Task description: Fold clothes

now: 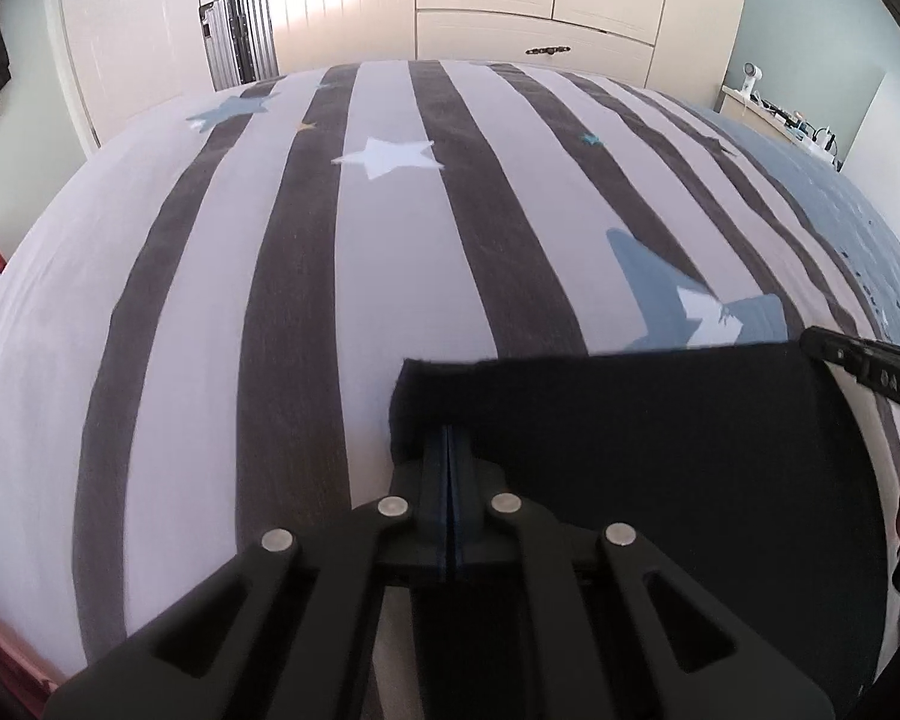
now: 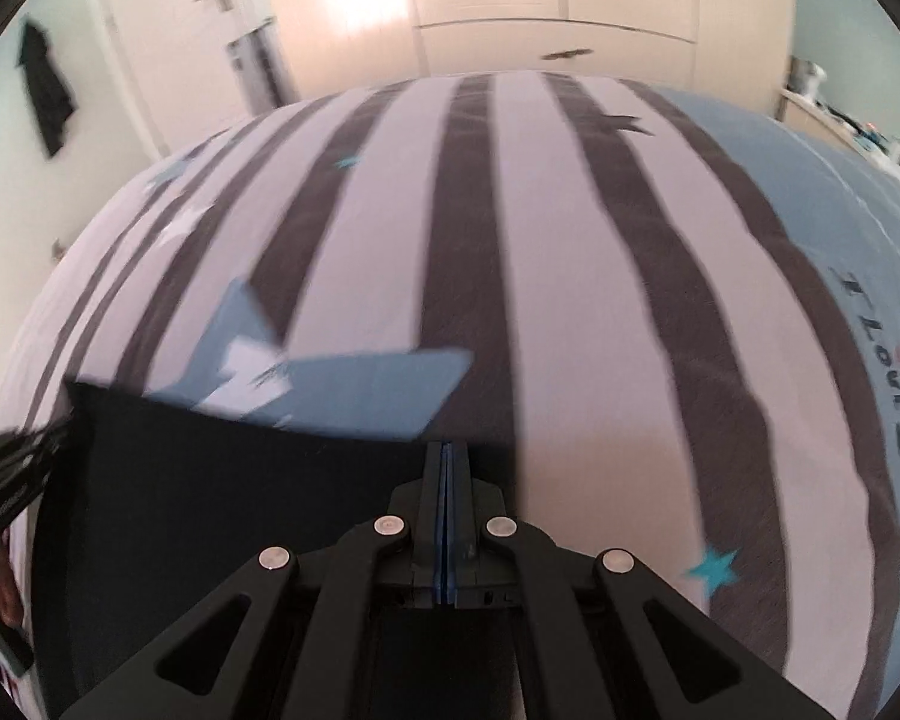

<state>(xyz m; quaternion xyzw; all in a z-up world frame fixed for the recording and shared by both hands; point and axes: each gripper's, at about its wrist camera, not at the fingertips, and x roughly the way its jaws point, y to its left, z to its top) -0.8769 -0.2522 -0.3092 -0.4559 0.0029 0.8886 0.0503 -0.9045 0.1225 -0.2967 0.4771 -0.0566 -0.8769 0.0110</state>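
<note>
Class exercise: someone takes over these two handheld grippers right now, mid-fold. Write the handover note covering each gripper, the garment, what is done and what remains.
Left gripper: shut on the left corner of the dark garment.
Right gripper: shut on the same garment's right corner.
Garment: stretched between both grippers over the striped star bedspread, top edge straight; whether it touches the bed cannot be told.
Done: both corners gripped, the cloth spread taut.
Left: probably lay it flat on the bedspread, make the folds, release. How many folds are already in cannot be told.
</note>
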